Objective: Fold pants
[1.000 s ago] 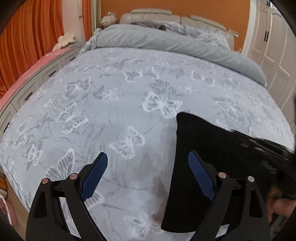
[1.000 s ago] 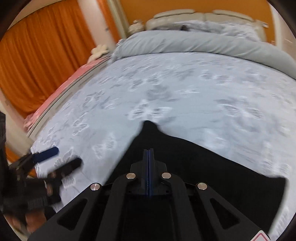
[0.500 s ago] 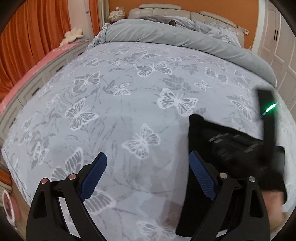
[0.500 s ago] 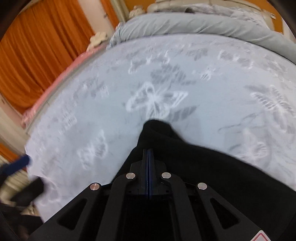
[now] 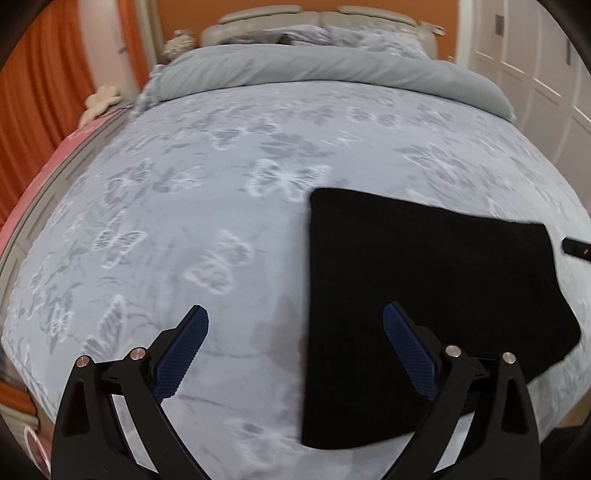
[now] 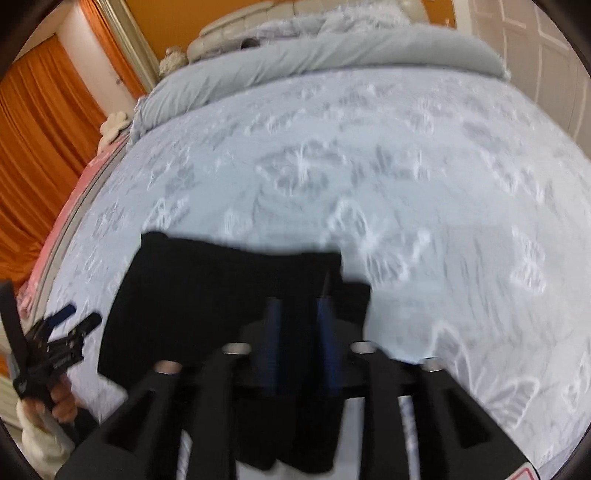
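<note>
While right tongs (image 6: pixel 301 332) open to release folded black pants (image 5: pixel 424 295) on bed (image 5: pixel 221 184), left tongs (image 5: pixel 295 350) hover wide, empty, opening further.

A wide bed fills the room, spread with a pale grey-blue bedspread printed with white and grey butterflies (image 5: pixel 207 206). A plain grey duvet (image 5: pixel 332 74) lies rolled across its far end before a padded cream headboard (image 5: pixel 317 11). The wall behind is orange (image 5: pixel 443 14). Orange pleated curtains (image 6: pixel 33 140) hang along the left, above a pink-topped ledge (image 5: pixel 48 158) bearing a cream flower-shaped cushion (image 5: pixel 103 99). White panelled wardrobe doors (image 5: pixel 532 55) stand on the right.
</note>
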`<state>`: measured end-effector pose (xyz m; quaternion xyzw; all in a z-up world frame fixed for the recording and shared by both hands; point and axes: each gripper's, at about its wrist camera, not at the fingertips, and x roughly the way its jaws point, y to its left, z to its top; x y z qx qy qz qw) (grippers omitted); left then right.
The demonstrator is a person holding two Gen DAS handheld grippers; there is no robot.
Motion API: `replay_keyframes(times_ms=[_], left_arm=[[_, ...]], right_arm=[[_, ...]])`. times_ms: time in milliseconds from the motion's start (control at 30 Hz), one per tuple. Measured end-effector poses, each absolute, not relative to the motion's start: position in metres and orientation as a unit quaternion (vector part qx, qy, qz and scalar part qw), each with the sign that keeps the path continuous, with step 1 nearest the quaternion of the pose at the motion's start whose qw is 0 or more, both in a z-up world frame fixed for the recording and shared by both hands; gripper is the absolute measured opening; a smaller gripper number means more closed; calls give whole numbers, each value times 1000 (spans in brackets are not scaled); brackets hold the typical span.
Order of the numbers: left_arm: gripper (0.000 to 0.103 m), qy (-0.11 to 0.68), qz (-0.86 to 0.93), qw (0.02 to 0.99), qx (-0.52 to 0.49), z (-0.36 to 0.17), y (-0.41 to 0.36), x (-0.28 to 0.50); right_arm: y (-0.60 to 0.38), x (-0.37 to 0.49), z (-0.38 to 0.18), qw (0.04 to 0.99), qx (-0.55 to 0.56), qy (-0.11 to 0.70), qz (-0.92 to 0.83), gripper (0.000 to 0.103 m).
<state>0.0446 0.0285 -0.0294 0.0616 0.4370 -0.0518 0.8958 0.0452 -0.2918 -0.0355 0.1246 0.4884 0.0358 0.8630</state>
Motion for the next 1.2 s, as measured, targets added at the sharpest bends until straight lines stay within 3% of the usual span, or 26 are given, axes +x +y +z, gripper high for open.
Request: replay_keyframes(times_ms=[267, 367, 400, 433, 500, 633, 767, 800, 833, 1000, 1133, 1200], left_arm=[[94, 437, -62, 892, 98, -44, -15, 40], [94, 445, -63, 888, 97, -48, -21, 45], [94, 446, -61, 887, 97, -49, -21, 46], [94, 447, -61, 887, 96, -49, -21, 47], [94, 447, -63, 888, 92, -48, -21, 48], [95, 446, -60, 888, 99, -50, -21, 49], [95, 460, -57, 881, 93, -53, -17, 53], [95, 462, -59, 881, 87, -53, -15, 54], [95, 463, -62, 880, 81, -52, -14, 53], [95, 455, -90, 883, 78, -45, -21, 42], [95, 435, -154, 882, 100, -37, -41, 22], [96, 424, -188, 879, 113, -35, -54, 10]], right_arm=[[-268, 43, -66, 855, 73, 511, 48, 39], [-262, 45, -59, 867, 51, 494, 38, 22], [-262, 43, -46, 875, 58, 478, 48, 5], [-261, 36, -25, 889, 68, 449, 58, 4], [-261, 29, -7, 904, 50, 421, 58, 4], [-285, 49, -63, 851, 67, 521, 13, 8], [-287, 39, -50, 865, 81, 493, 38, 25], [-288, 38, -48, 867, 84, 489, 39, 33], [-291, 38, -49, 867, 88, 489, 35, 35], [-289, 39, -55, 843, 128, 518, 69, 35], [-267, 24, -52, 835, 80, 536, 91, 35], [-260, 18, -52, 838, 61, 533, 96, 24]])
